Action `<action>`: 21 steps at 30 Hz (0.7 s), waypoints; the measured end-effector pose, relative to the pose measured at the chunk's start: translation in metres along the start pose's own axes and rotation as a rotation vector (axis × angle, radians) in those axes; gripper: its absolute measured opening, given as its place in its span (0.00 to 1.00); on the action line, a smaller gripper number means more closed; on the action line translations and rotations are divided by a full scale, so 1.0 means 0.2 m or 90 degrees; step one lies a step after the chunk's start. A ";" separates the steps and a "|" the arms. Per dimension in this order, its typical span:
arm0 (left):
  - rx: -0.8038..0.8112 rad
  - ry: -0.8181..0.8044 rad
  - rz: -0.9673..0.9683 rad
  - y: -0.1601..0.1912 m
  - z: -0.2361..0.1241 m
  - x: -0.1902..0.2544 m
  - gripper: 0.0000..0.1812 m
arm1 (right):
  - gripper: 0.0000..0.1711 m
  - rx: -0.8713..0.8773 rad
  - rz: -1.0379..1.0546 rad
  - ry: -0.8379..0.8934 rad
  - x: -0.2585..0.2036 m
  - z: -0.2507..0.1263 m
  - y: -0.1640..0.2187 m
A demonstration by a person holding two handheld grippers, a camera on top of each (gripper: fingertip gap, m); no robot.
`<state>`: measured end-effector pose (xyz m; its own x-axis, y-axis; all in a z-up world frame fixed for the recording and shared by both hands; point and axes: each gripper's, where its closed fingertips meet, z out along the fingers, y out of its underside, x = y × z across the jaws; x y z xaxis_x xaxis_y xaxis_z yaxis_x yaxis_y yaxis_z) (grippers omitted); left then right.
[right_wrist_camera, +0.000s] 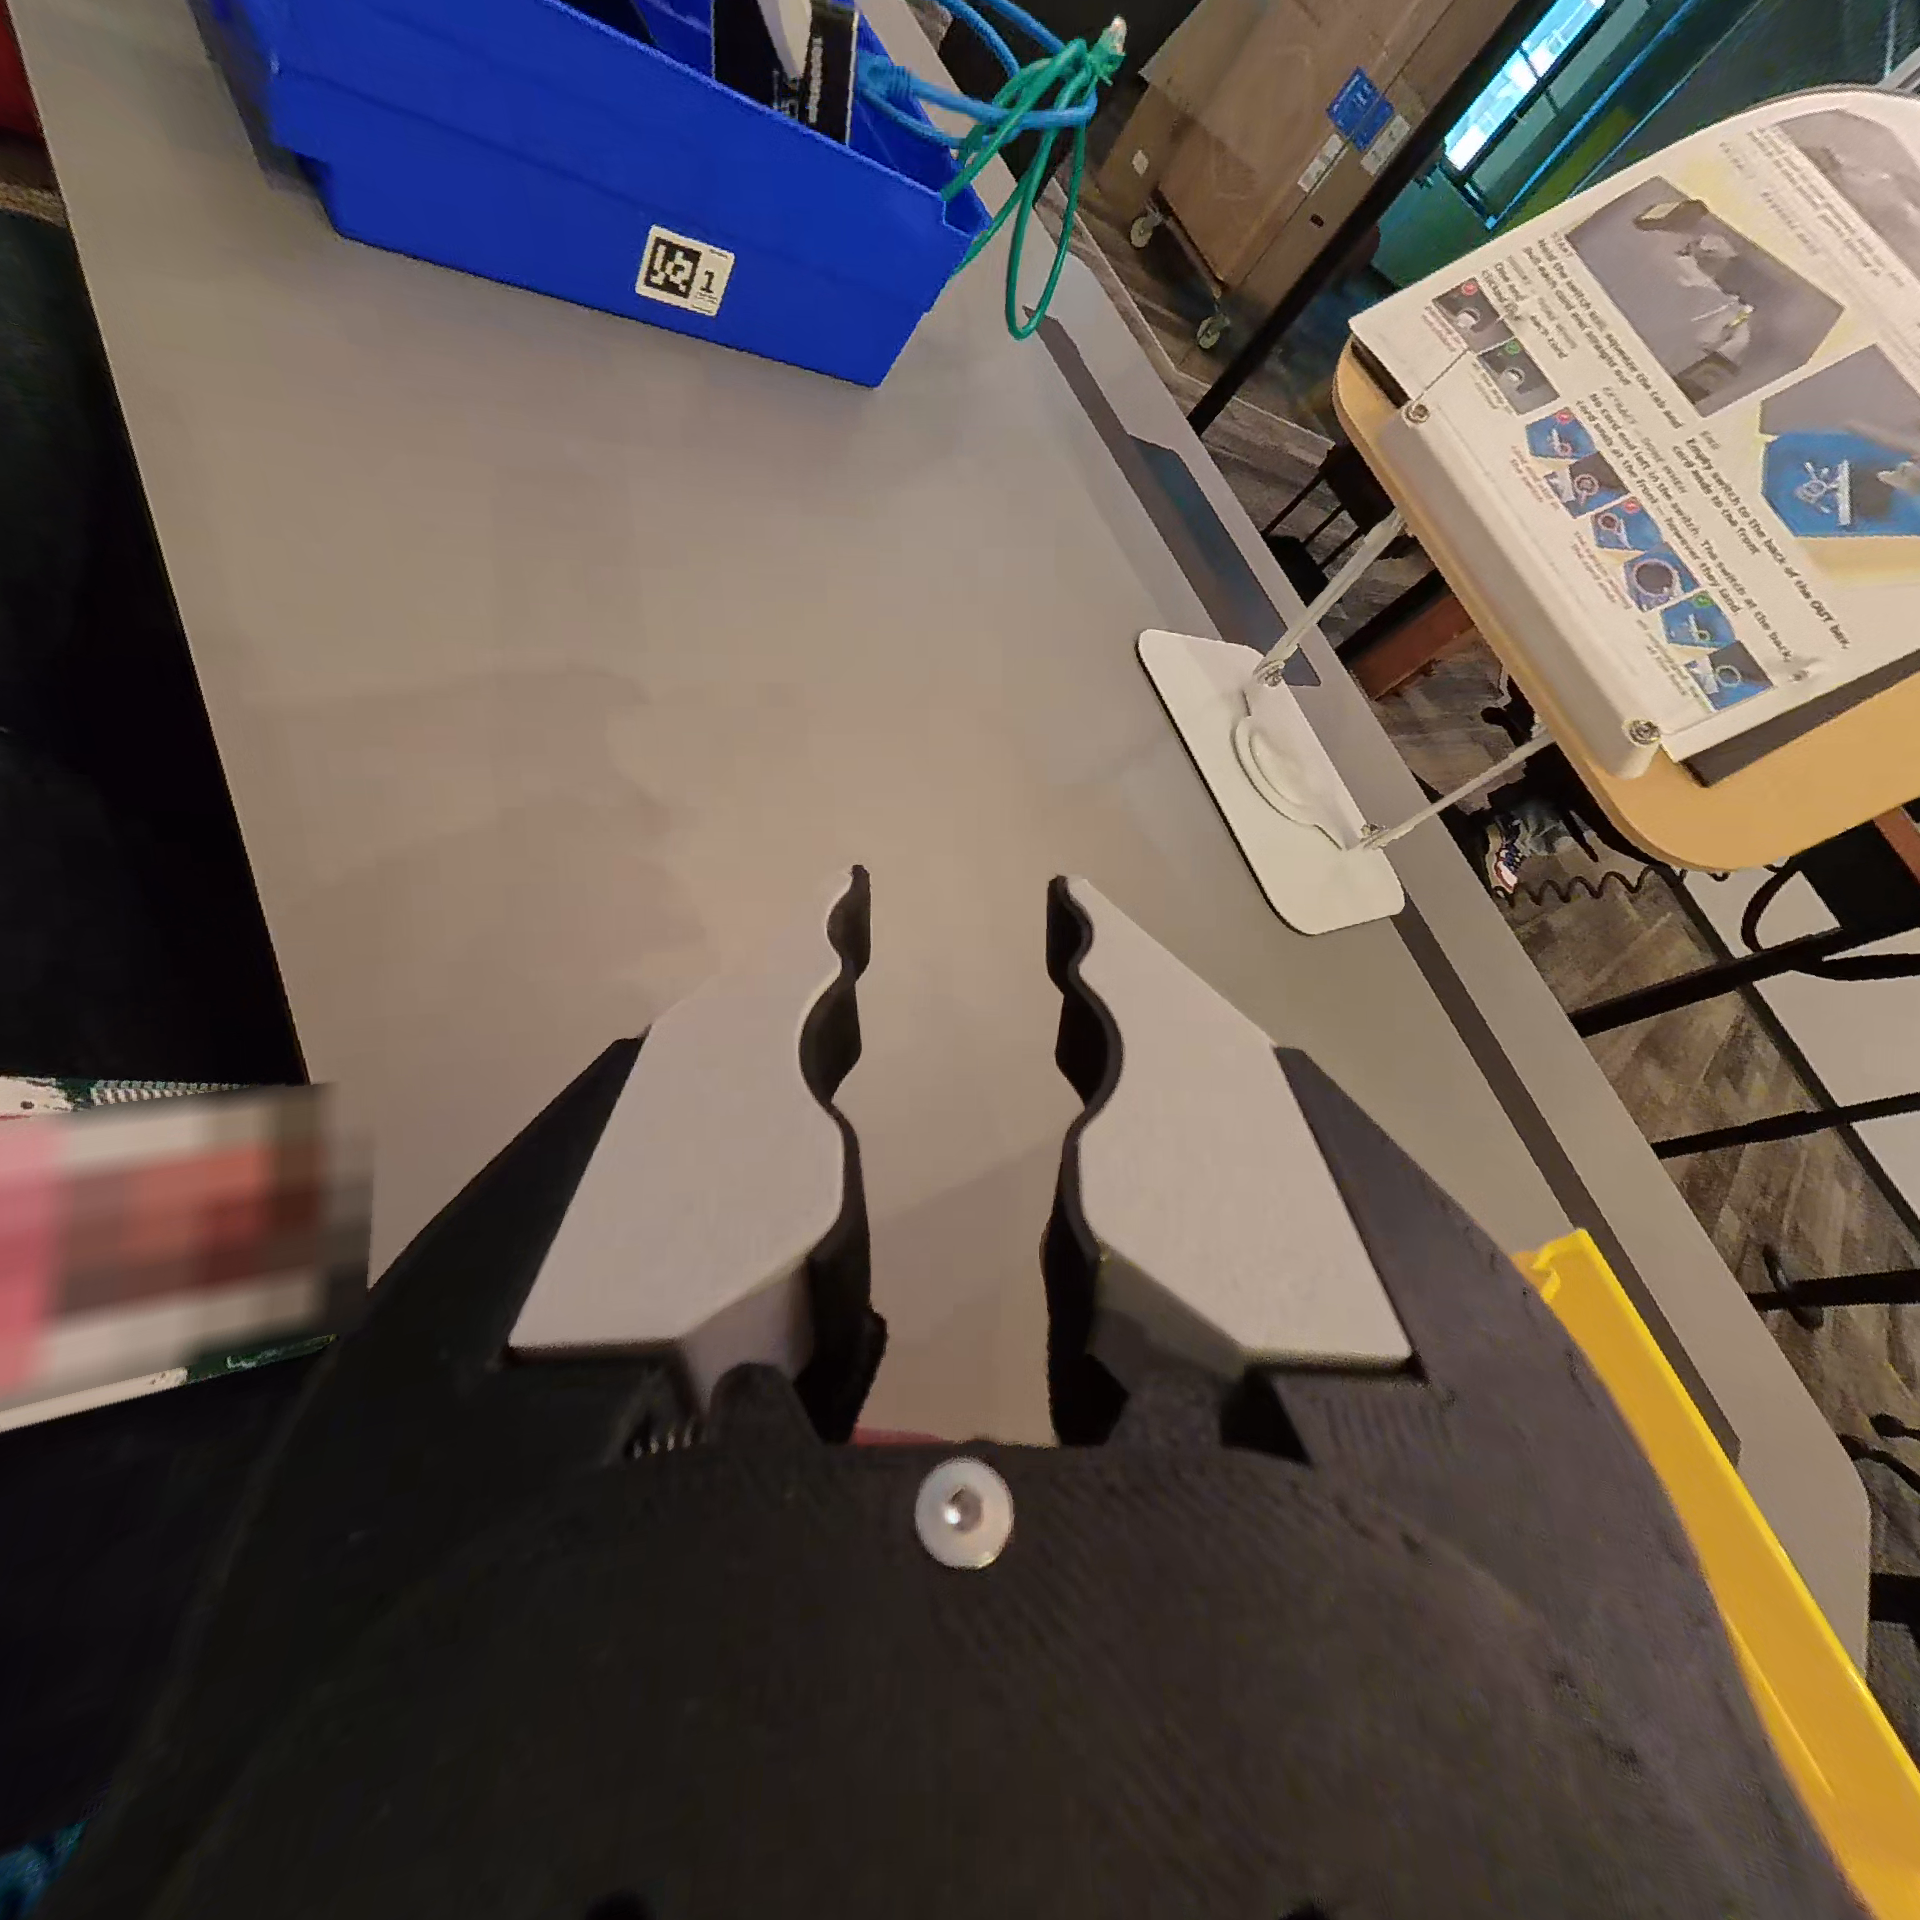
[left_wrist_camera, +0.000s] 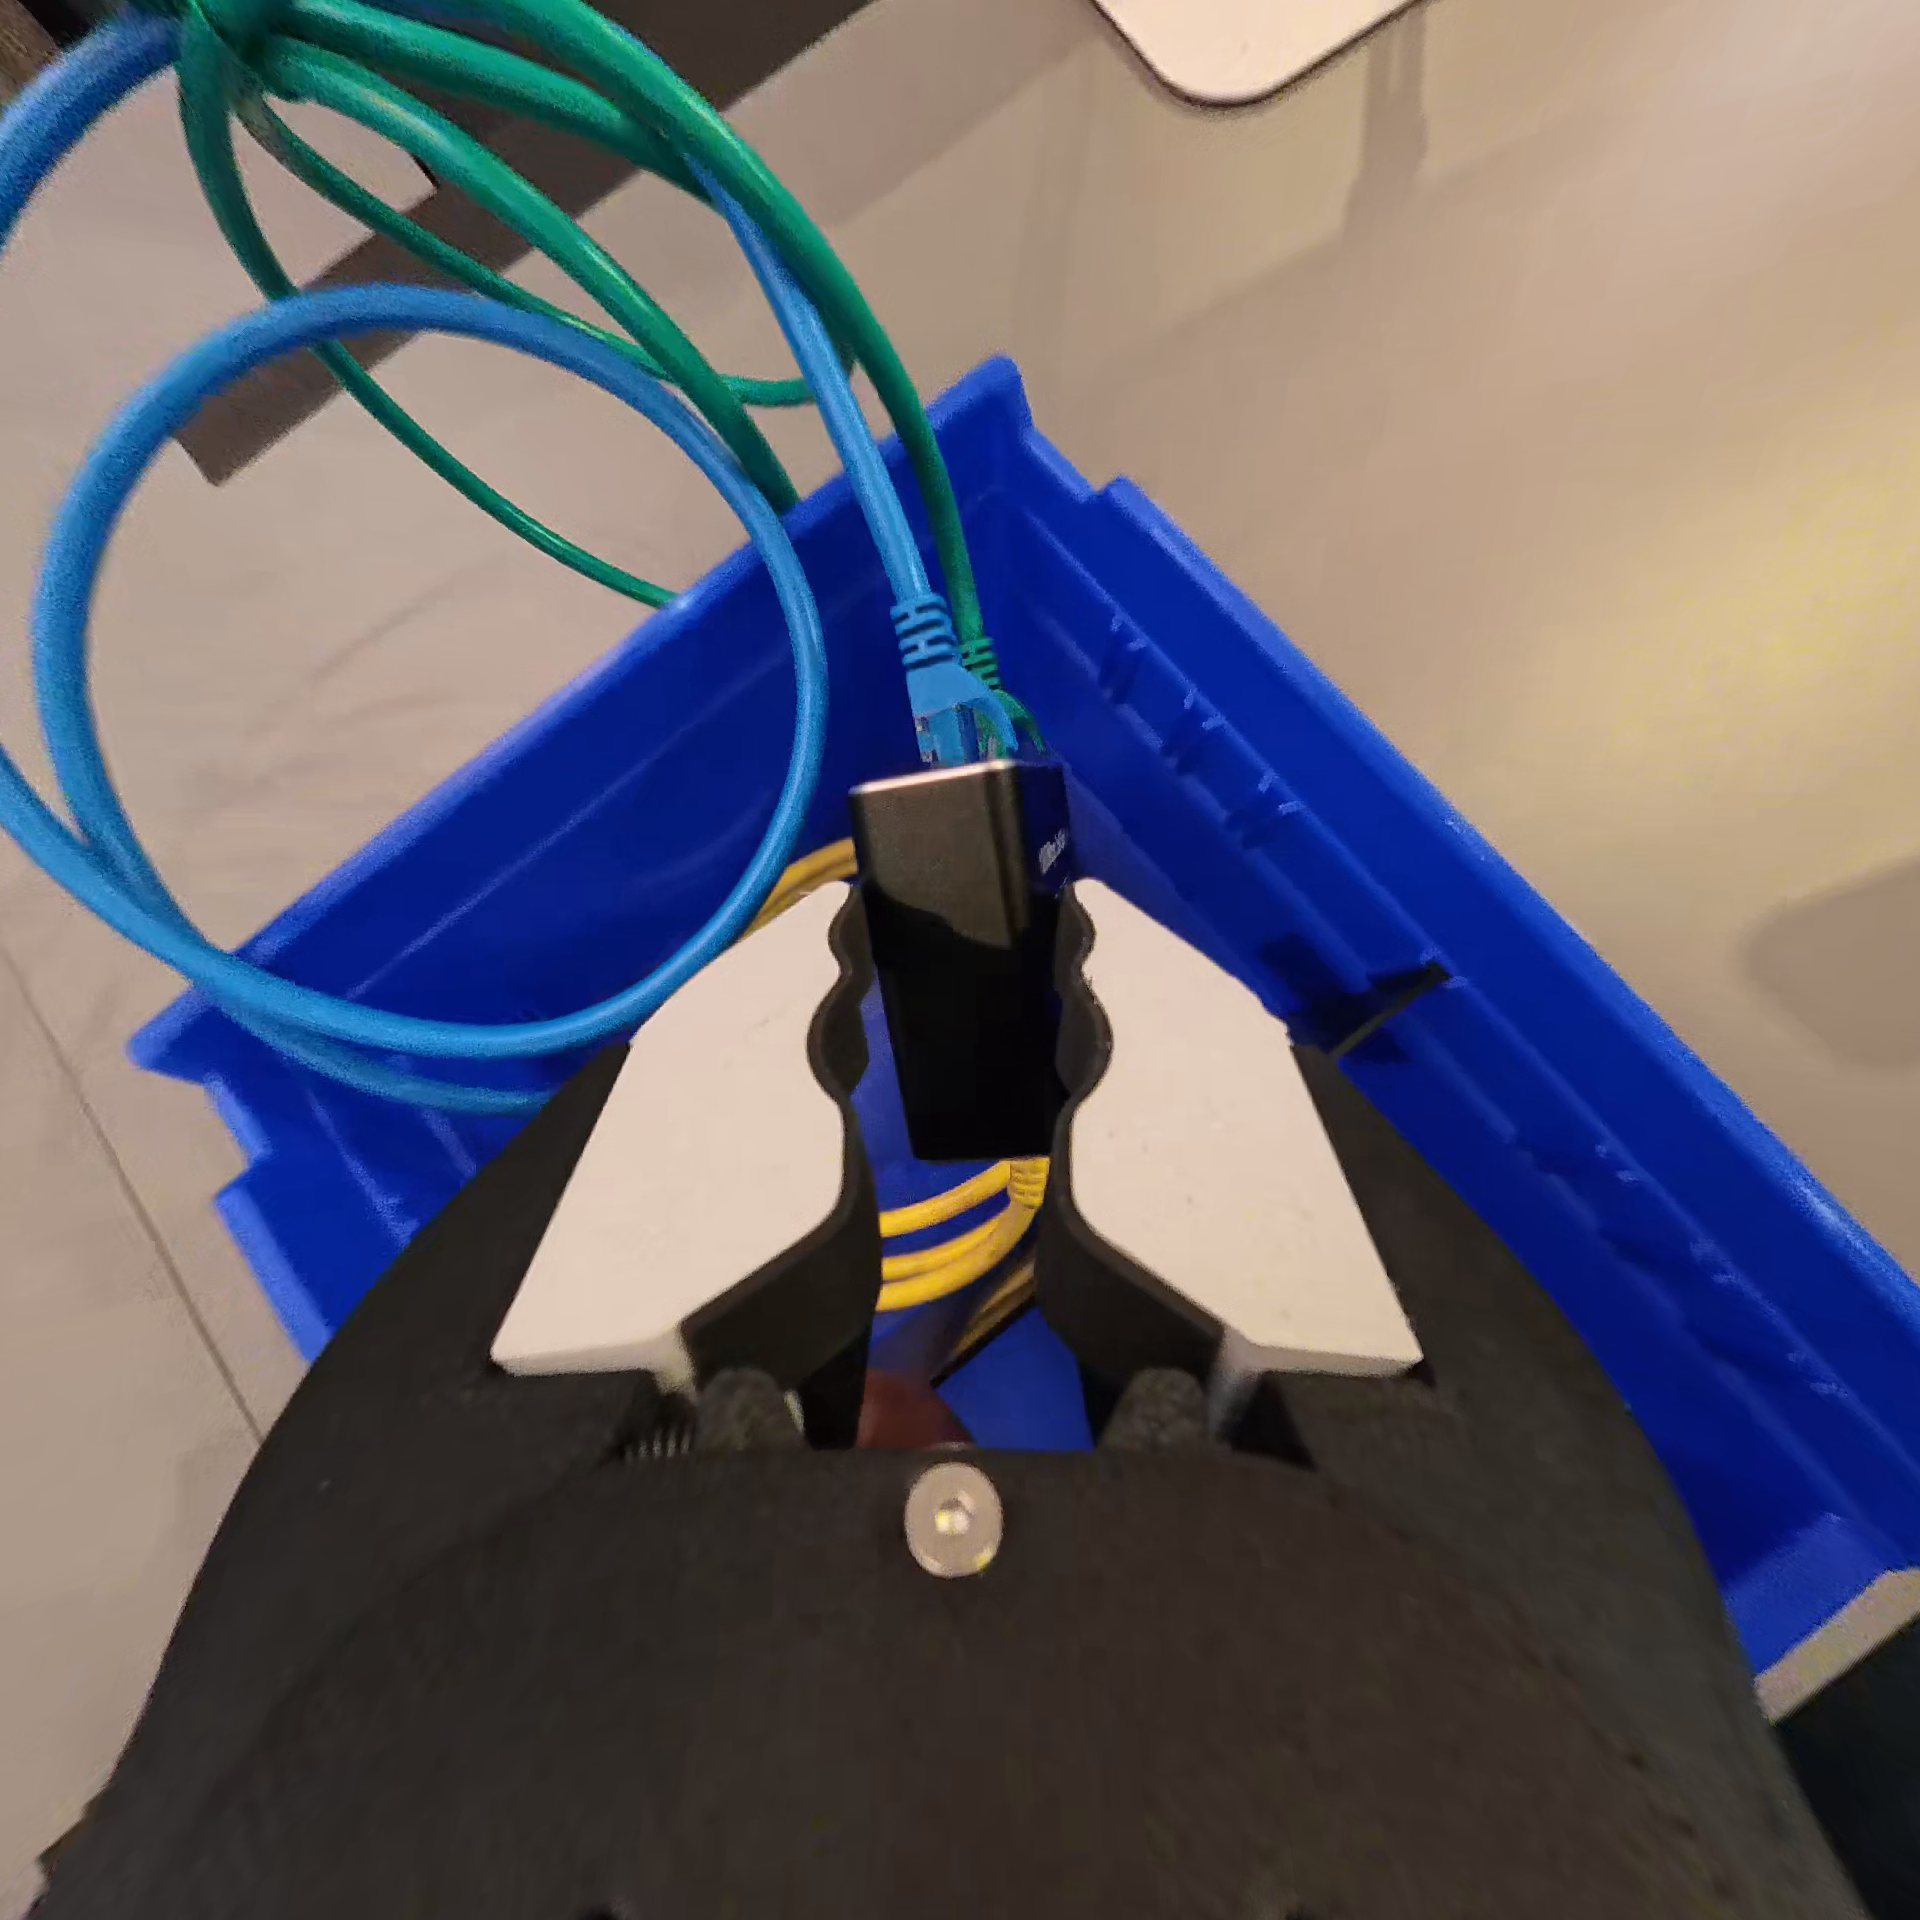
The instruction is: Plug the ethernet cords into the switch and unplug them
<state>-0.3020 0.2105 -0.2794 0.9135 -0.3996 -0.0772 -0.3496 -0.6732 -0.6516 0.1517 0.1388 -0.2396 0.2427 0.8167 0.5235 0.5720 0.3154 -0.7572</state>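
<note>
Left wrist view: the left gripper (left_wrist_camera: 961, 997) clamps the black switch (left_wrist_camera: 961, 935) above the blue bin (left_wrist_camera: 1351, 831). A blue cord (left_wrist_camera: 862, 499) and a green cord (left_wrist_camera: 925, 447) enter the switch's far end, at 12 o'clock. Yellow cord (left_wrist_camera: 951, 1236) lies coiled in the bin.

Right wrist view: the right gripper (right_wrist_camera: 956, 1039) is empty, fingers parted, over the grey table (right_wrist_camera: 623, 623). The bin sits at 11 o'clock.
</note>
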 end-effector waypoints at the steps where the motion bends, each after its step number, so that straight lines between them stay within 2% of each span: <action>1: 0.010 -0.003 -0.001 -0.02 -0.03 -0.01 0.19 | 0.18 0.002 -0.001 -0.002 0.00 0.01 0.00; 21: 0.215 -0.089 0.019 -0.47 -0.61 -0.12 0.18 | 0.18 0.019 -0.019 -0.025 -0.08 0.05 -0.07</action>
<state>-0.3158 0.2078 -0.1238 0.9315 -0.3119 -0.1871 -0.3095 -0.4092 -0.8583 0.1314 0.1265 -0.2422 0.1943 0.8250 0.5307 0.5553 0.3534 -0.7528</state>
